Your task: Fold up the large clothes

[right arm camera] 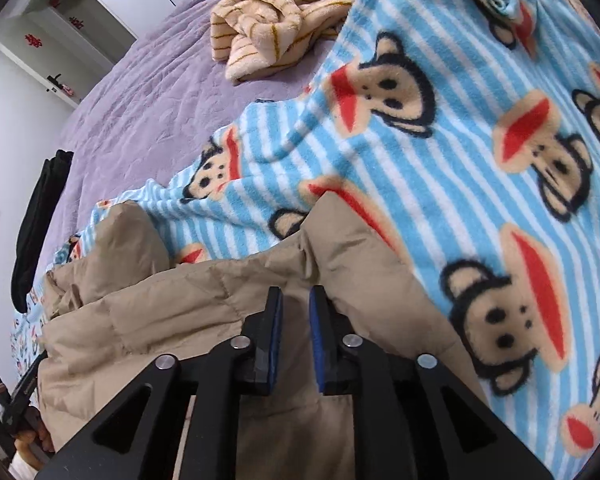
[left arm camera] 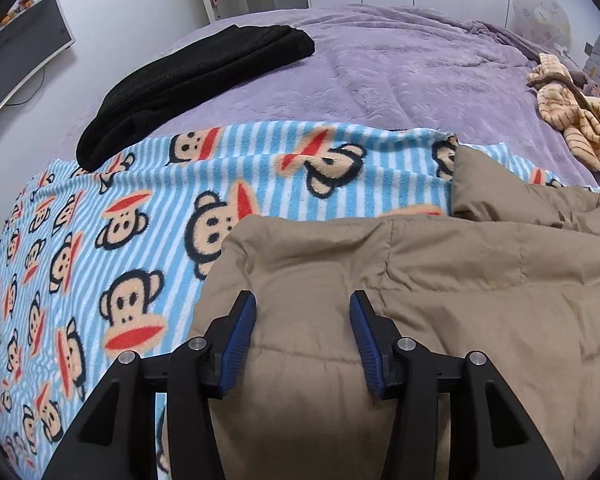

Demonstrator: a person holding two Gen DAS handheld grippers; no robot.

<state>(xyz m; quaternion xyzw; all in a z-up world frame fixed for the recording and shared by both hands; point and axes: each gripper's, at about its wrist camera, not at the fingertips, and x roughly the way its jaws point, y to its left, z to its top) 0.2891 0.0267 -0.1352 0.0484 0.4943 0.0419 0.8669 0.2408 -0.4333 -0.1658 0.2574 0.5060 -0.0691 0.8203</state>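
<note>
Jaws of the left gripper [left arm camera: 302,304] stand wide apart above the tan padded jacket [left arm camera: 440,288], holding nothing. Those of the right gripper [right arm camera: 295,300] sit narrowly parted over the same jacket [right arm camera: 172,304]; whether fabric is pinched between them I cannot tell. The jacket lies crumpled on a striped monkey-print blanket [left arm camera: 112,240] spread over the purple bed [left arm camera: 400,64]. Likely light, puffy and slick, it should slump and spring back; seams or hem edges look the surest holds. Beyond lie a black garment [left arm camera: 188,80] and an orange striped cloth [right arm camera: 260,36].
</note>
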